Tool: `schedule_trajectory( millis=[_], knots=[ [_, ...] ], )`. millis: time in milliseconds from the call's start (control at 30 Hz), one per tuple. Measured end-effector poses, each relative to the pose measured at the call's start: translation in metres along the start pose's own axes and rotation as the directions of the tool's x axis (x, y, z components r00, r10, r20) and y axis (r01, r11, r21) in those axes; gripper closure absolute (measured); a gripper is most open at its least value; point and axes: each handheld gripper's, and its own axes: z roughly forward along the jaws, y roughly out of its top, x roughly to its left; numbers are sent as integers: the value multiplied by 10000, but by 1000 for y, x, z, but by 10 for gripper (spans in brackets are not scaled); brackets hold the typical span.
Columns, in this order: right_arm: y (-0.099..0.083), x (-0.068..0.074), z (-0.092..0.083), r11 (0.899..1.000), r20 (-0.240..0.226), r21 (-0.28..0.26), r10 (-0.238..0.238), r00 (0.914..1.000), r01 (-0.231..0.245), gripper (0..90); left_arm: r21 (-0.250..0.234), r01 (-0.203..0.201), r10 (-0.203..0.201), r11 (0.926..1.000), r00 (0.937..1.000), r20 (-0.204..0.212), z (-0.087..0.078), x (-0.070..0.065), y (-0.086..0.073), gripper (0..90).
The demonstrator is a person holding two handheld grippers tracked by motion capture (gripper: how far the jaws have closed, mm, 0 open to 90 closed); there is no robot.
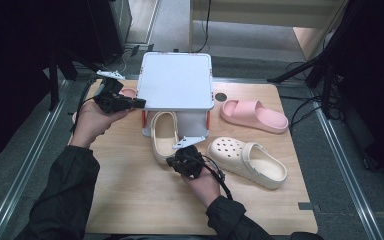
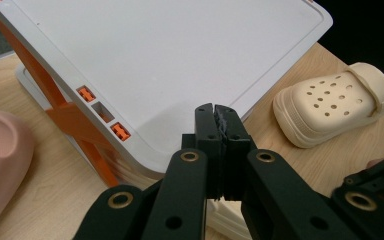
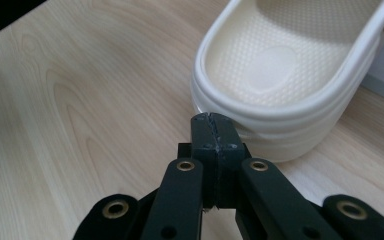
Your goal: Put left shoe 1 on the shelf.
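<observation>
Right gripper (image 1: 179,161): jaws pressed together on nothing, tips at the heel of the cream clog under the shelf (image 1: 164,136); in the right gripper view (image 3: 214,131) the tips sit at its heel rim, whether touching or just short I cannot tell.
Clog under the shelf (image 3: 285,65): toe end tucked beneath the white shelf rack (image 1: 176,80), heel toward the person, long axis running straight away from the right gripper.
Nearer hand: the right, plainly; a push along that axis would likely slide the clog further under.
Left gripper (image 1: 139,103): clenched empty, hovering at the rack's left front corner (image 2: 215,117).
Second cream clog (image 1: 247,162): lying on the wooden table (image 1: 130,200), to the right of the right hand.
Pink slide (image 1: 254,115): further back right, apart from the rest.
</observation>
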Motion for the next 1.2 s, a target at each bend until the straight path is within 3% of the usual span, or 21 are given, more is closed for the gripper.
schedule_trajectory(
  millis=[100,233,267,300,333,400,433,467,633,667,700,733,767,800,833,867,900,933,1133,1167,1200],
  knots=[
    [7,-2,7,9998,-106,-110,169,9998,-170,900,3,-25,25,10000,10000,7,0,0,0,895],
    [18,-2,16,9997,32,-234,28,10000,-27,900,60,-28,27,10000,9999,156,0,0,0,895],
    [24,-3,19,9995,56,-321,-4,10000,6,900,991,-393,378,9943,9991,170,7,-2,-1,894],
    [24,-3,19,9995,56,-321,-4,10000,6,900,991,-393,378,9943,9991,170,7,-2,-1,894],
    [29,-4,22,9989,274,-452,-85,9996,97,900,1828,-773,948,9801,9915,-890,17,-5,-3,892],
    [33,-6,24,9989,389,-459,-57,9992,75,900,2125,-513,704,9758,9940,-836,24,-3,-4,883],
    [33,-6,24,9989,389,-459,-57,9992,75,900,2037,-297,355,9786,9991,-250,27,0,-6,883],
    [34,-8,25,9989,222,-461,118,9997,-107,900,1740,-155,107,9846,9995,290,28,3,-8,888],
    [32,-7,25,9994,241,-338,31,9997,-23,900,978,-175,82,9951,9955,942,16,-1,-4,891],
    [31,-6,25,9996,101,-280,24,9999,-21,900,754,-370,326,9965,9978,584,6,-5,2,891],
    [31,-6,25,9996,101,-280,24,9999,-21,900,754,-370,326,9965,9978,584,6,-5,2,891],
    [30,-4,26,9997,20,-221,-74,10000,74,900,268,-374,355,9989,9970,684,-3,-5,5,891],
    [30,-4,26,9997,20,-221,-74,10000,74,900,268,-374,355,9989,9970,684,-3,-5,5,891],
    [27,-1,28,9997,-27,-91,-224,9997,223,900,-18,-401,401,9992,9987,302,-8,-4,9,890],
    [27,-1,28,9997,-27,-91,-224,9997,223,900,-18,-401,401,9992,9987,302,-8,-4,9,890],
    [25,1,31,9996,-45,110,-271,9996,272,900,45,-410,411,9991,9985,-361,-8,0,11,890],
    [24,1,34,9994,-52,181,-293,9996,294,900,45,-410,411,9991,9985,-361,-8,0,11,890],
    [24,0,35,9994,-26,247,-247,9997,248,900,42,-273,275,9996,9976,-638,-6,6,11,890],
    [24,-3,42,9993,-55,358,-106,9999,108,900,112,-421,431,9991,9928,-1114,4,14,11,891],
    [24,-3,42,9993,-55,358,-106,9999,108,900,138,-505,517,9986,9923,-1122,5,15,12,891],
    [24,-4,44,9991,-89,373,-215,9997,218,900,71,-343,347,9994,9959,-830,7,17,13,893]
  ],
)
